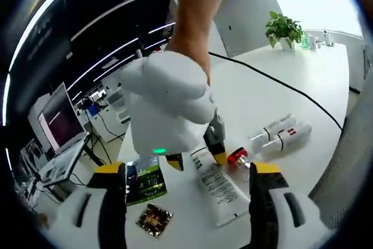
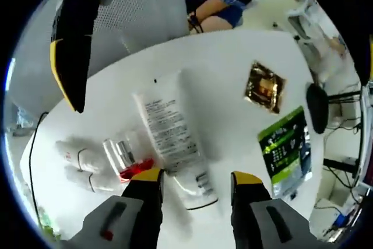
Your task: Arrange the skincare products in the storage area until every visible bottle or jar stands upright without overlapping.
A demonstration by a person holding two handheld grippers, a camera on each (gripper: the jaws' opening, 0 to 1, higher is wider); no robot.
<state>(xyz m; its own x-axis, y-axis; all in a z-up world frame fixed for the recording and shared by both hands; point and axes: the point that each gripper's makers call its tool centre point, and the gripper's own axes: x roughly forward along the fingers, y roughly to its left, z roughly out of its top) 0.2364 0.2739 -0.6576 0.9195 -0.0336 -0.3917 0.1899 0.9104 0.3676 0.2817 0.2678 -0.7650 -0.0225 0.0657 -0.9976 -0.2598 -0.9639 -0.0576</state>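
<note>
A potted plant [image 1: 284, 29] is seen at 1 o'clock on the white desk [image 1: 274, 97], crossed by a black cable [image 1: 280, 83]. A laptop [image 1: 58, 123] is shown at 9 o'clock. A mesh-backed chair [image 2: 137, 4] stands at 11 o'clock.

— Can any lettering be read?
— No. The white tube [image 2: 175, 138] carries rows of dark print, too small to make out.
— And the green sachet [image 2: 285, 153]?
— White markings on it, blurred. The gold sachet [image 2: 265, 87] shows nothing legible either.
</note>
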